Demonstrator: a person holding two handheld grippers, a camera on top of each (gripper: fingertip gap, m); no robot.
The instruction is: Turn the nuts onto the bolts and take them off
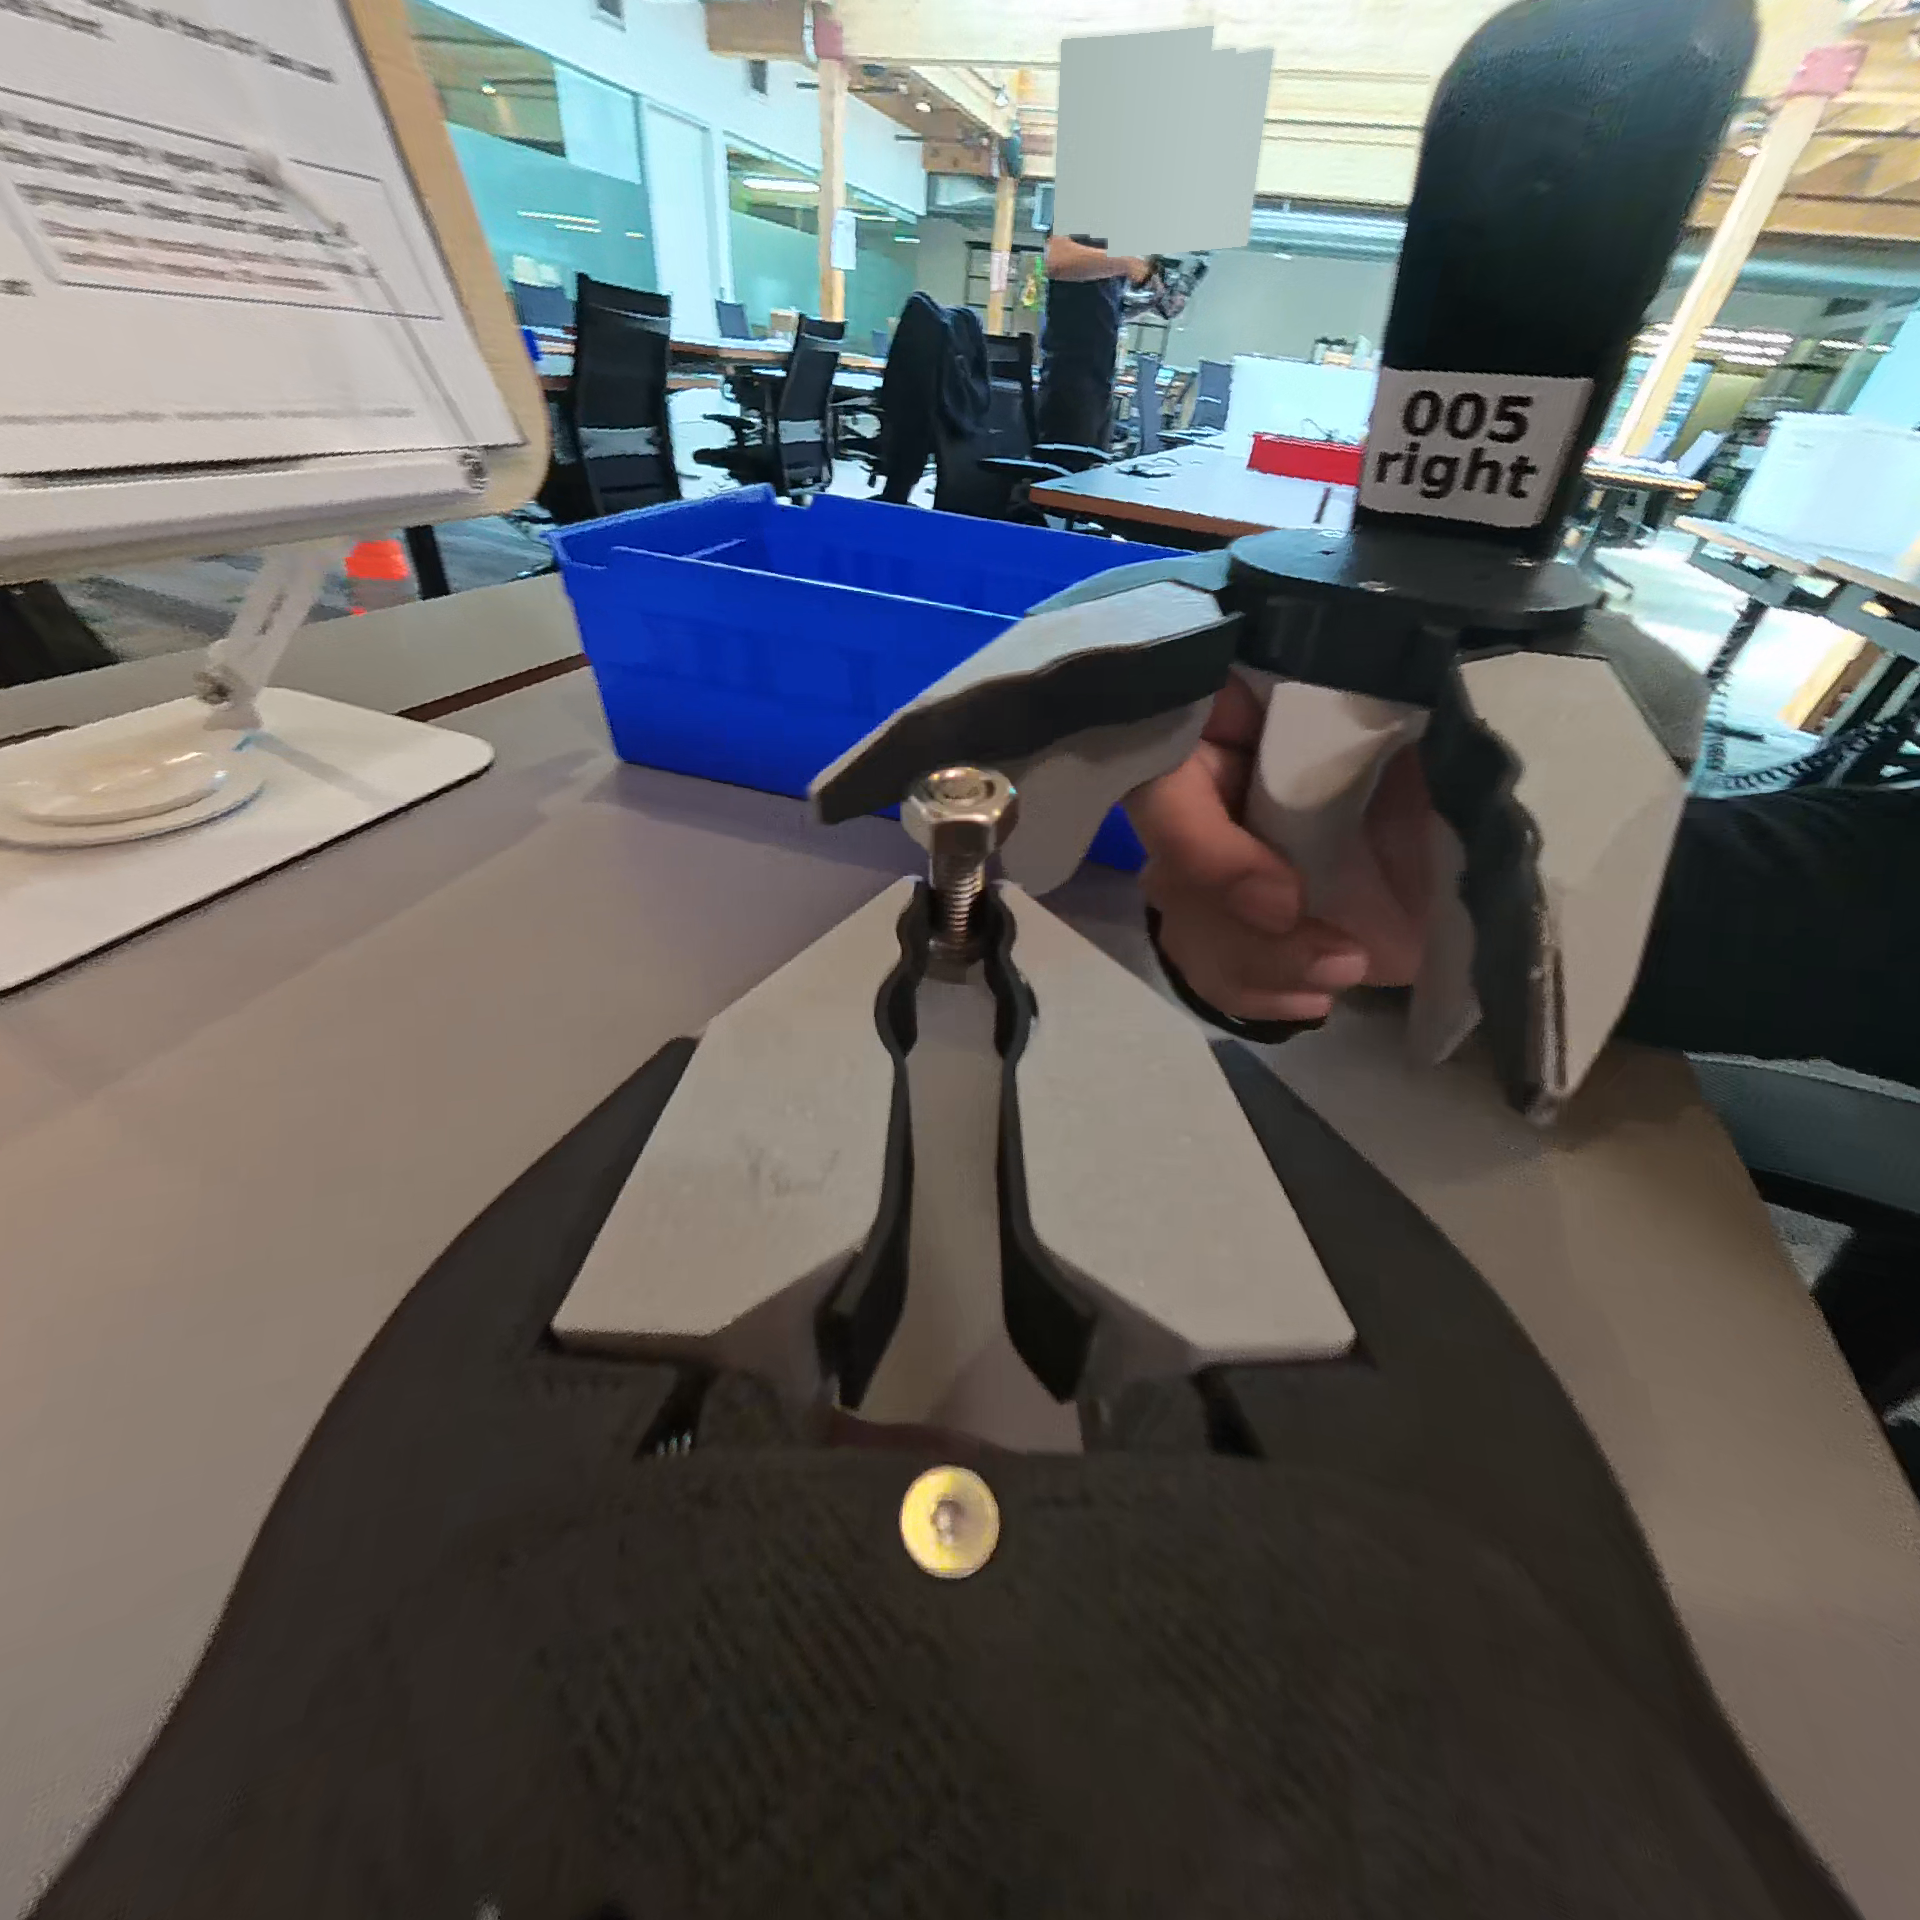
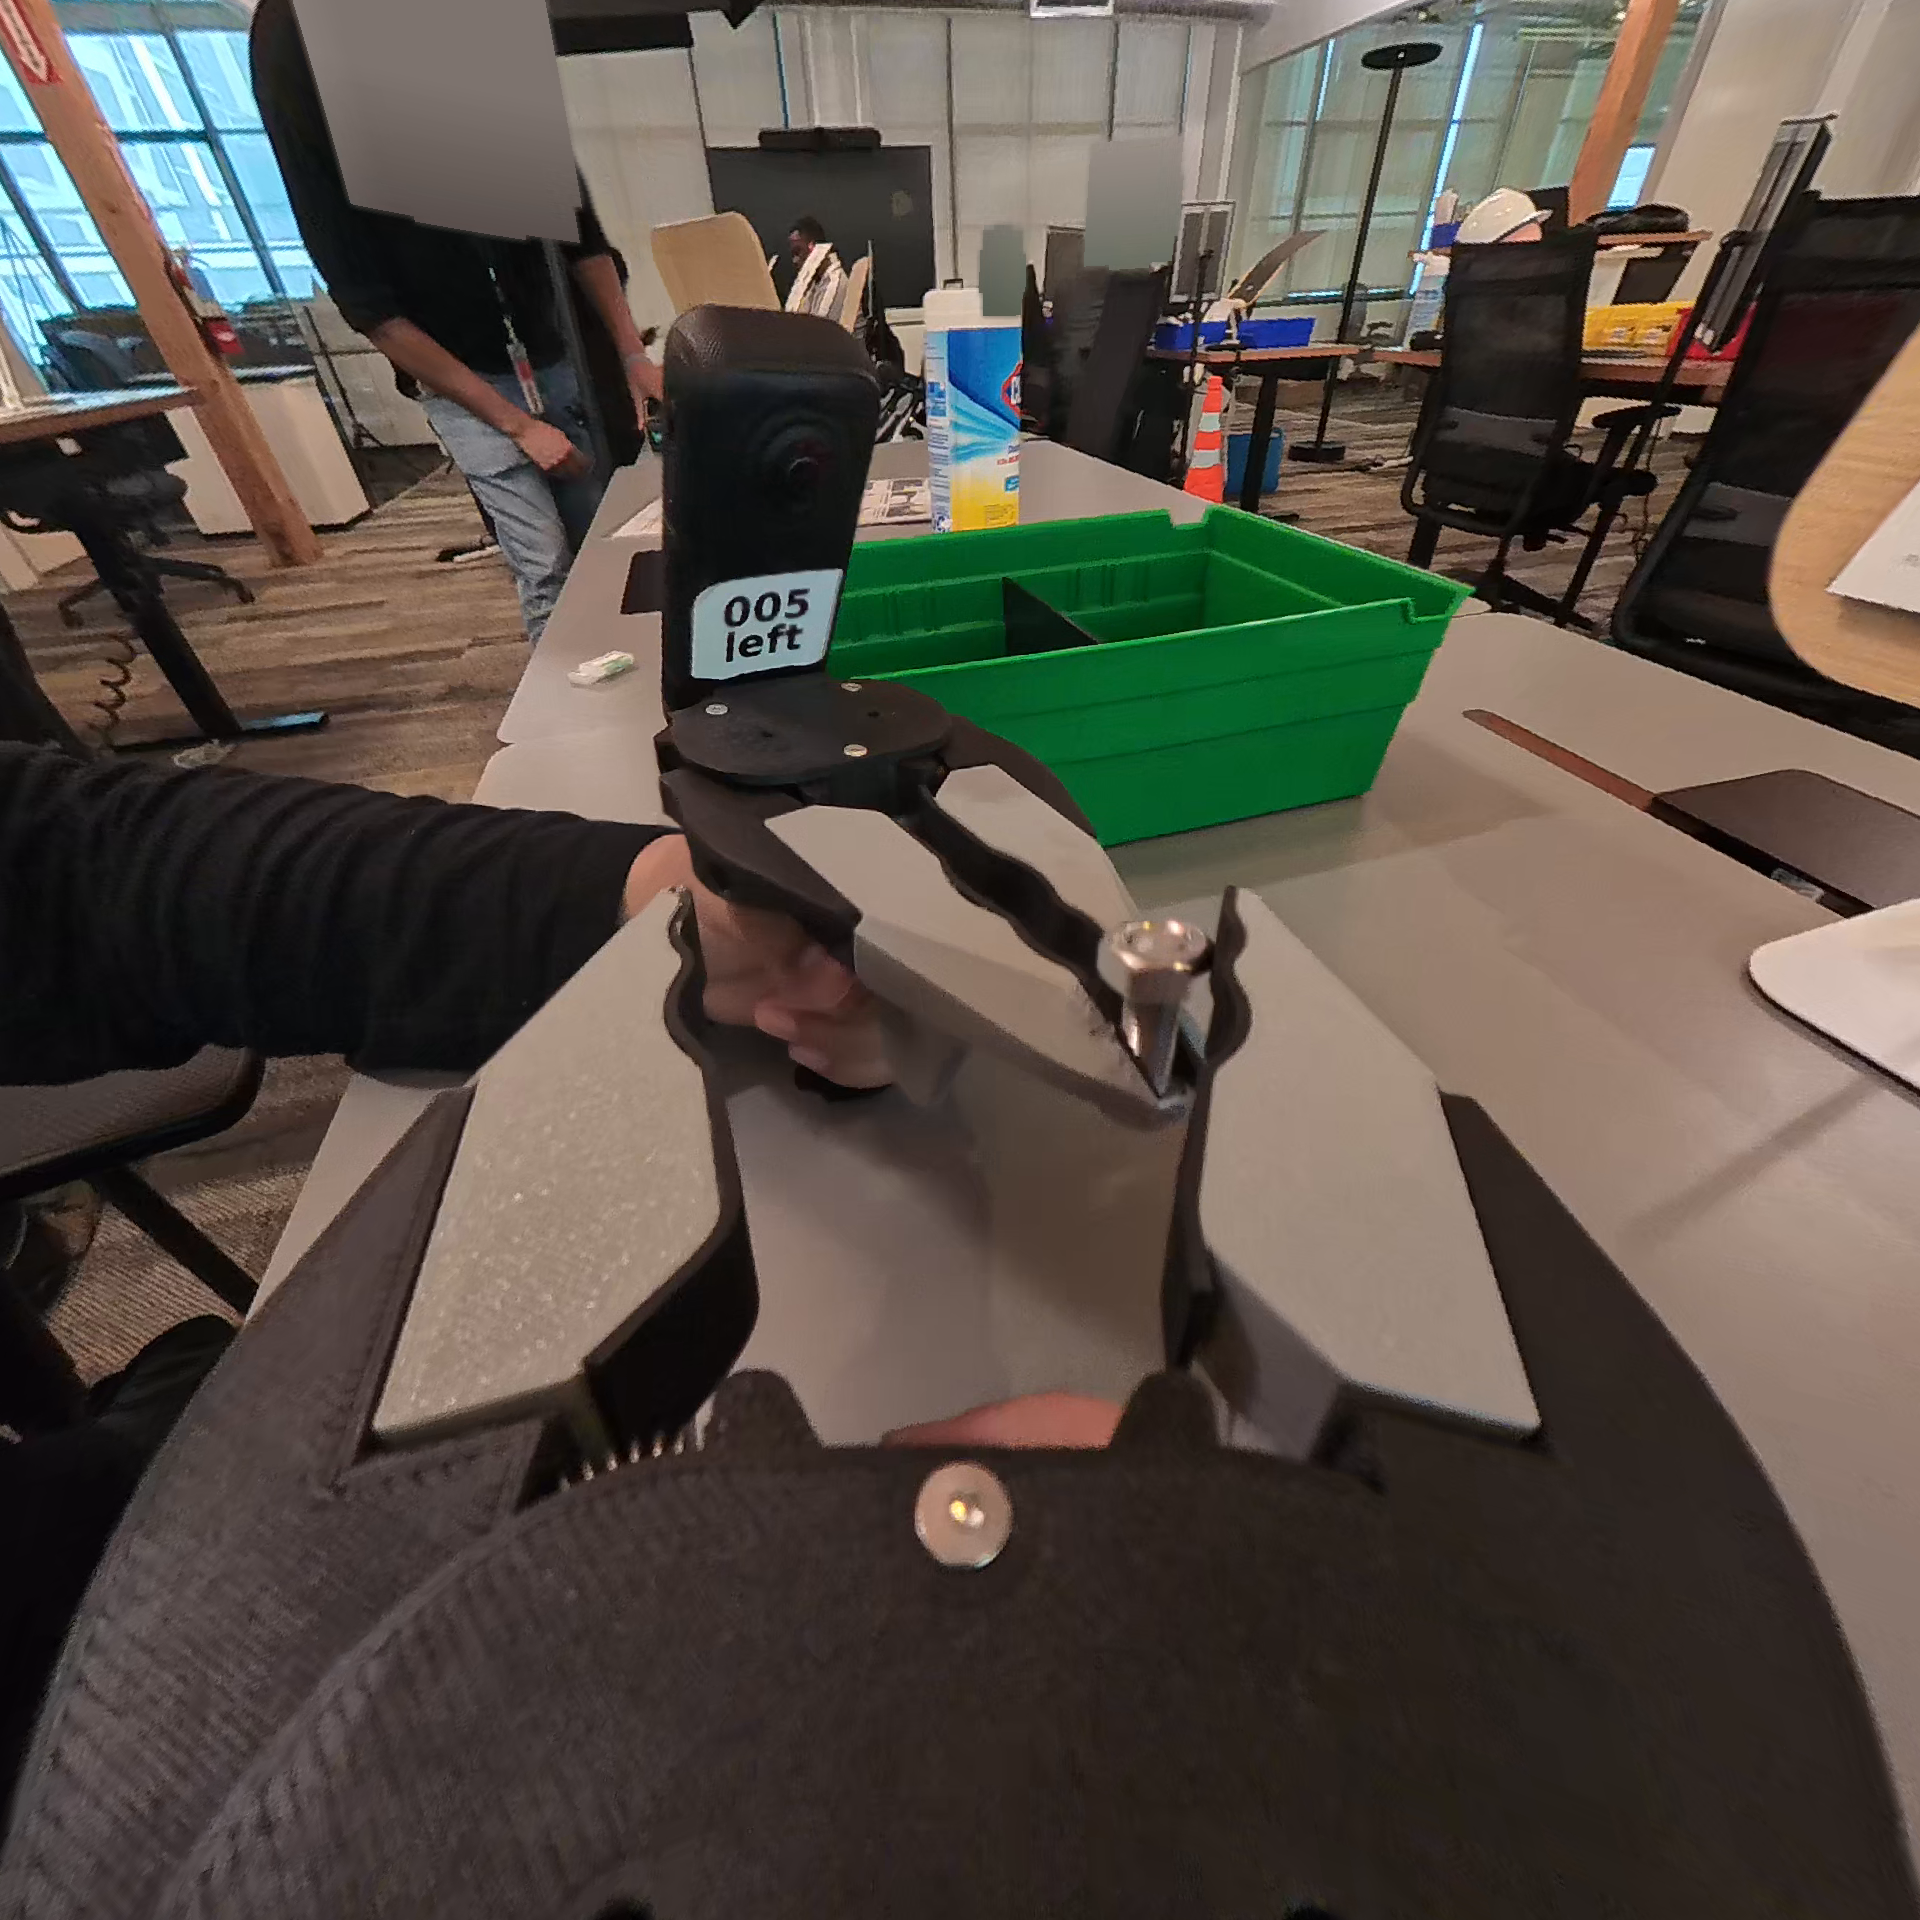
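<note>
A steel bolt (image 1: pixel 951 899) stands upright with a hex nut (image 1: pixel 958 816) at the top of its thread. My left gripper (image 1: pixel 954 940) is shut on the bolt's lower end and holds it above the grey table (image 1: pixel 416 987). My right gripper (image 2: pixel 956 914) is open wide. The bolt (image 2: pixel 1148 1023) and nut (image 2: pixel 1156 948) sit just inside its right finger (image 2: pixel 1340 1143), close to the tip. In the left wrist view one right-gripper finger (image 1: pixel 1039 686) reaches over behind the nut. I cannot tell whether it touches the nut.
A blue bin (image 1: pixel 790 644) stands behind the bolt, and a green divided bin (image 2: pixel 1143 675) is on the table's other side. A document stand (image 1: pixel 208 260) with a white base (image 1: pixel 156 769) is at the left. A wipes canister (image 2: pixel 971 416) and a standing person (image 2: pixel 468 312) are beyond.
</note>
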